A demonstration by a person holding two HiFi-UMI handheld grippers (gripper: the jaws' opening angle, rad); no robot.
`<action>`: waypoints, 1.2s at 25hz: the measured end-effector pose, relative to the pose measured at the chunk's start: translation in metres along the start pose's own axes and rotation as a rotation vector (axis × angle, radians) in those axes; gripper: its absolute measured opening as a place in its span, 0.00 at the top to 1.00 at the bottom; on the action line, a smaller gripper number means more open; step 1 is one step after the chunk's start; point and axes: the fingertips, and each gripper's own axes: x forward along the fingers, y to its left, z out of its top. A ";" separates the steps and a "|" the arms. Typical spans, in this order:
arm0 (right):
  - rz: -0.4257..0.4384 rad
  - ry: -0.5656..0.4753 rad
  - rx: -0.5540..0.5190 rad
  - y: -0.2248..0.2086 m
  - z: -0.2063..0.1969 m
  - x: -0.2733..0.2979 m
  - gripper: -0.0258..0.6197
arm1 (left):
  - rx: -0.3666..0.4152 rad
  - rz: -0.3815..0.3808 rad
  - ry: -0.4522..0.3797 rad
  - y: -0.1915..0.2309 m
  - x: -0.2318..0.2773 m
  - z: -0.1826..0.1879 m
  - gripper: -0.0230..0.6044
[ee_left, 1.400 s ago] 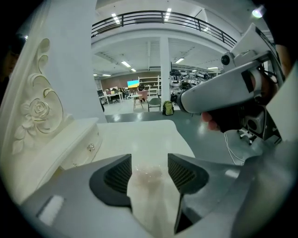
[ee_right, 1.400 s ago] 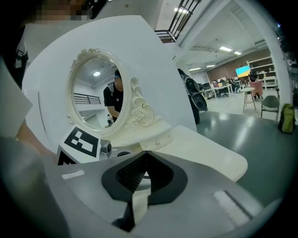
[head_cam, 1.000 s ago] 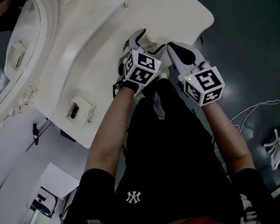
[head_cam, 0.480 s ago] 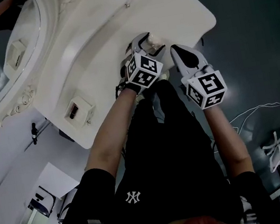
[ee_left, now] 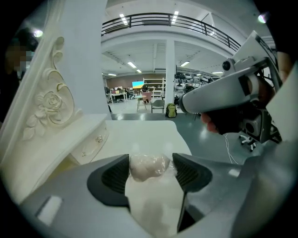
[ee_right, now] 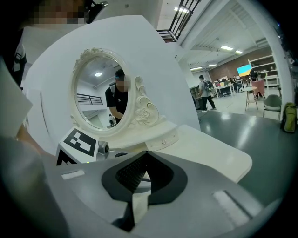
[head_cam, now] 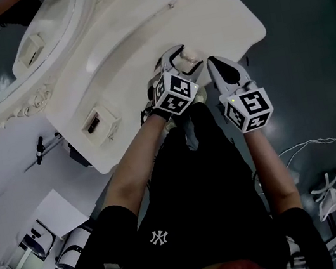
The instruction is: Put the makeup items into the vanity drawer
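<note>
My left gripper (head_cam: 180,59) is shut on a pale, rounded makeup item in clear wrap (head_cam: 191,56), held just over the front edge of the white vanity top (head_cam: 137,33). In the left gripper view the item (ee_left: 146,165) sits squeezed between the two dark pads of that gripper (ee_left: 150,173). My right gripper (head_cam: 215,64) hovers beside it on the right, also at the table's front edge. Its jaws (ee_right: 145,155) meet at the tips with nothing between them. A small closed drawer with a knob (ee_right: 163,137) sits under the mirror base.
An oval mirror in a carved white frame (ee_right: 100,93) stands at the back of the vanity and reflects a person. A small square box with a dark opening (head_cam: 95,121) sits at the vanity's left end. Dark glossy floor (head_cam: 306,42) lies to the right, with cables and a white stand.
The left gripper has moved a little forward over the vanity top with the pale item. The right gripper has followed slightly. The head view has shifted.
</note>
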 end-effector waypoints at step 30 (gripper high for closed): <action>0.277 0.007 -0.211 0.277 -0.009 0.041 0.93 | -0.196 0.326 -0.080 0.059 -0.267 -0.132 0.49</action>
